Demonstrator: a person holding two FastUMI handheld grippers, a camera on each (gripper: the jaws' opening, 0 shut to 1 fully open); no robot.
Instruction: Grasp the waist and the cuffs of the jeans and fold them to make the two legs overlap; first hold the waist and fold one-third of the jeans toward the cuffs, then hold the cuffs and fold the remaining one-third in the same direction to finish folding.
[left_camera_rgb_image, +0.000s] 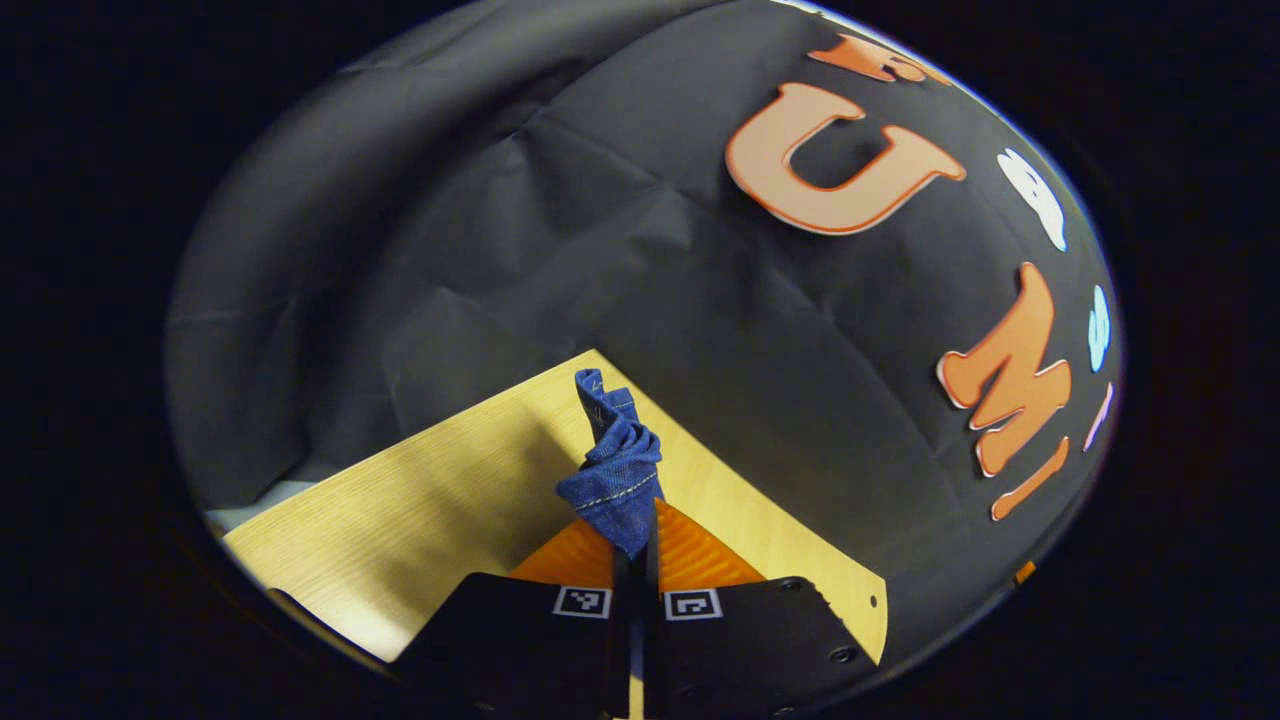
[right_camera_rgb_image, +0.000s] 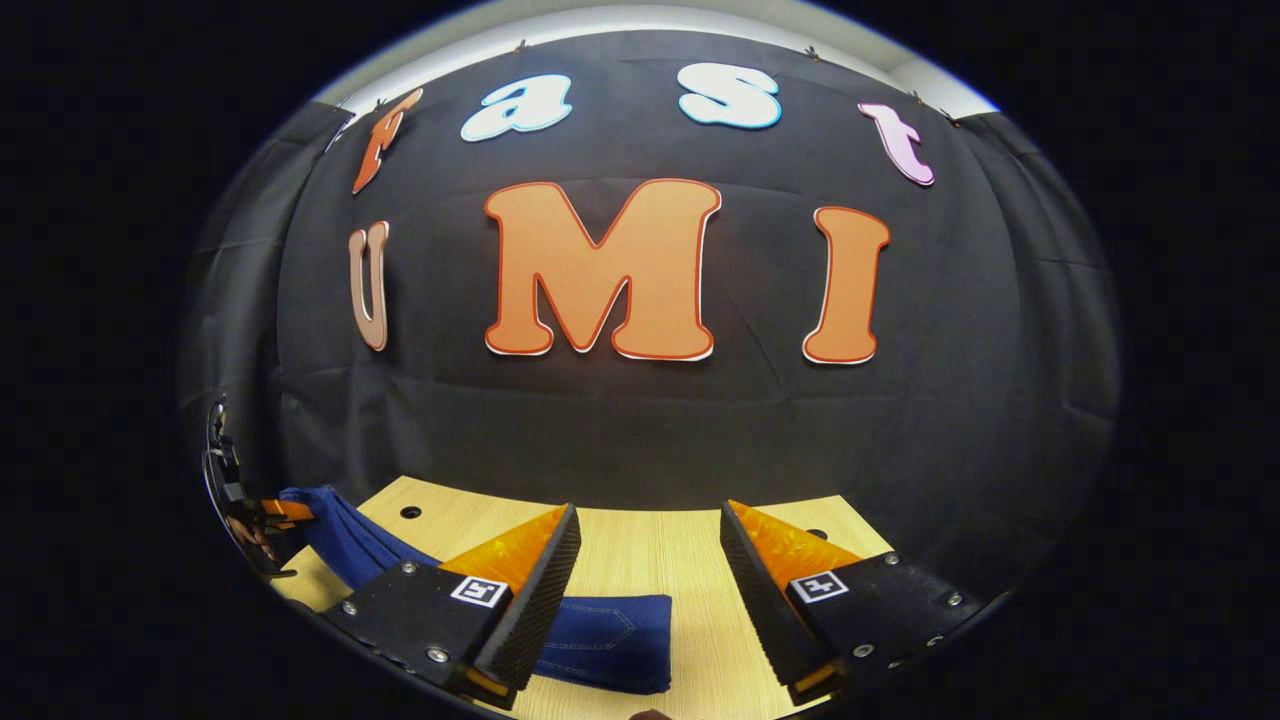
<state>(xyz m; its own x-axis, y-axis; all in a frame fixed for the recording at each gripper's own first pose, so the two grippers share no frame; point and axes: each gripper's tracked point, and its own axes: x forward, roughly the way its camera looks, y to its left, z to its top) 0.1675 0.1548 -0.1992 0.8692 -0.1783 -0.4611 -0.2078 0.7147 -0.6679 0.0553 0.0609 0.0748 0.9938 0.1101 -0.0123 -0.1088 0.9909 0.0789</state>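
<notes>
The jeans (right_camera_rgb_image: 600, 625) lie on the bench (right_camera_rgb_image: 650, 550), one end lifted and bunched in the clenched left tongs (left_camera_rgb_image: 633, 545). The right tongs (right_camera_rgb_image: 648, 590) hang released above the folded denim. This looks like a fold underway; next, carry the lifted end across.

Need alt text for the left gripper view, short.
The left tool is shut on a bunched fold of blue jeans, which sticks up between its orange fingers. A light wooden table lies beyond.
</notes>
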